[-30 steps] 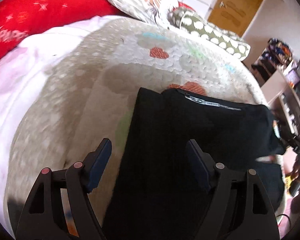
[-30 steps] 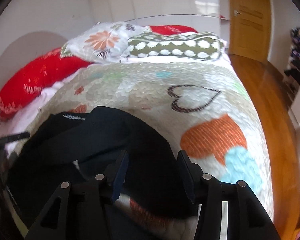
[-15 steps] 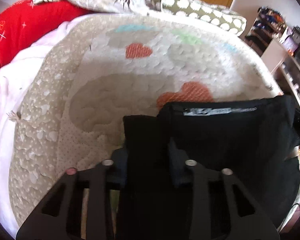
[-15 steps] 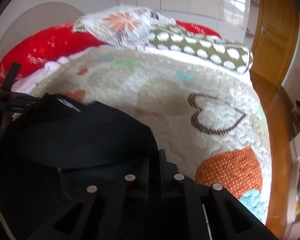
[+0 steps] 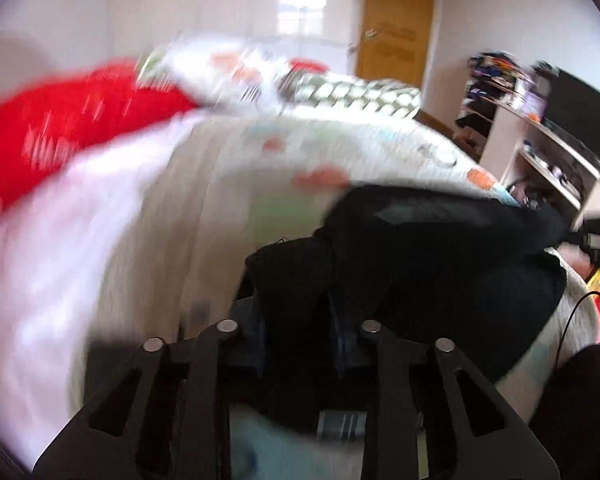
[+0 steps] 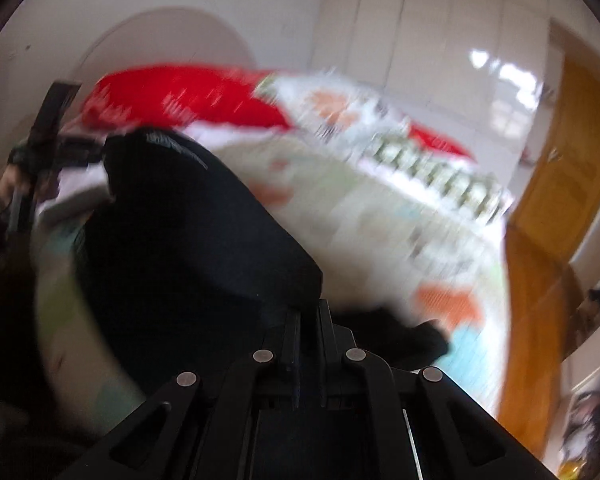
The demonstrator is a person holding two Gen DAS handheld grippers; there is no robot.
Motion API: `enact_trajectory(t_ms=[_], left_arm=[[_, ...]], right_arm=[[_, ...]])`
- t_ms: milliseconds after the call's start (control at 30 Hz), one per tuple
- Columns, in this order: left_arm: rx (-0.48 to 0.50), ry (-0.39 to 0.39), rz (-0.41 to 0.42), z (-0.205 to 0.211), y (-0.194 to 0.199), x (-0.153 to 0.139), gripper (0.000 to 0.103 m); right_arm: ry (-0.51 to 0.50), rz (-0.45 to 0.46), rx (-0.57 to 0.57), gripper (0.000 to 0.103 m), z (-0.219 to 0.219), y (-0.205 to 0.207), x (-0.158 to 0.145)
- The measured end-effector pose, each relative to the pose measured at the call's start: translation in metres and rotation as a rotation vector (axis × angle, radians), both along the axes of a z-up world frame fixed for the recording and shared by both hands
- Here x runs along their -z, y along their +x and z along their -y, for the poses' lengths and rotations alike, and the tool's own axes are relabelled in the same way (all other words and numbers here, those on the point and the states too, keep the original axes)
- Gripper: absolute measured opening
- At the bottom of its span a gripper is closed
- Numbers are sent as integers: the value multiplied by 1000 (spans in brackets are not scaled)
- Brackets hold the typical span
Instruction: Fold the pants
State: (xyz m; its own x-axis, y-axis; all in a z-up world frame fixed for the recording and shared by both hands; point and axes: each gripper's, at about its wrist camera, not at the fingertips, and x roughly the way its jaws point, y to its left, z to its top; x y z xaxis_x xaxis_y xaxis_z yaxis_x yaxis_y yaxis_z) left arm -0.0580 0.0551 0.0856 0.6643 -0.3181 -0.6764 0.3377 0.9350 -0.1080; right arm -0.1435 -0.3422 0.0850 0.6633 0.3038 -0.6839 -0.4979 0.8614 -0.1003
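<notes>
The black pants (image 5: 440, 256) are lifted off the quilted bed, held by both grippers. My left gripper (image 5: 300, 320) is shut on one black fabric edge; the cloth bunches between its blue pads. My right gripper (image 6: 310, 320) is shut on the other edge of the pants (image 6: 188, 240), which stretch away to the left. The right gripper shows at the right edge of the left wrist view (image 5: 596, 240), and the left gripper at the left of the right wrist view (image 6: 40, 152). Both views are motion-blurred.
The bed's heart-patterned quilt (image 5: 260, 168) lies below. A red pillow (image 5: 60, 120), a floral pillow (image 5: 228, 68) and a spotted bolster (image 5: 352, 92) sit at the headboard. A wooden door (image 5: 392, 52) and shelves with a dark screen (image 5: 560, 120) stand to the right.
Both grippers went from open to shut on the pants' edges, then lifted them up off the bed; the views now tilt upward toward the walls.
</notes>
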Motion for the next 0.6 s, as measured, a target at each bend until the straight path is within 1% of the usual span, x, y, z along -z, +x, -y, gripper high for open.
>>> enact_trajectory(t_ms=[67, 100, 133, 167, 200, 267, 333, 367, 400, 467, 500, 533, 567, 600], left_arm=[[-22, -80, -86, -17, -10, 21, 38], [-37, -92, -92, -21, -19, 25, 41], [-50, -93, -96, -24, -24, 27, 49], [-60, -96, -103, -27, -30, 27, 56], [-72, -104, -114, -30, -36, 27, 59], [-95, -106, -127, -33, -41, 25, 61], [-138, -96, -116, -42, -53, 21, 60], [-151, -114, -114, -45, -54, 16, 60], [-158, -130, -113, -49, -57, 15, 60], [-167, -163, -116, -50, -53, 10, 61], [-171, -166, -121, -48, -50, 8, 62], [-175, -159, -125, -46, -47, 8, 66], [-177, -148, -130, -42, -43, 9, 66], [-176, -132, -144, -38, -37, 9, 66]], right_arm=[[45, -98, 9, 8, 5, -13, 27], [82, -128, 22, 15, 11, -18, 34], [115, -143, 41, 18, 17, -23, 36], [140, -145, 61, 22, 24, -27, 36], [171, -140, 86, 27, 33, -31, 33], [235, -116, 150, 33, 56, -35, 22], [270, -81, 213, 37, 72, -36, 11], [272, -67, 254, 44, 80, -32, 5], [268, -56, 299, 48, 85, -21, 0], [268, -54, 352, 49, 94, 7, -1], [276, -69, 361, 54, 96, 23, 0], [277, -90, 365, 58, 97, 38, 3], [267, -114, 375, 64, 96, 54, 9], [253, -149, 398, 64, 94, 77, 18]])
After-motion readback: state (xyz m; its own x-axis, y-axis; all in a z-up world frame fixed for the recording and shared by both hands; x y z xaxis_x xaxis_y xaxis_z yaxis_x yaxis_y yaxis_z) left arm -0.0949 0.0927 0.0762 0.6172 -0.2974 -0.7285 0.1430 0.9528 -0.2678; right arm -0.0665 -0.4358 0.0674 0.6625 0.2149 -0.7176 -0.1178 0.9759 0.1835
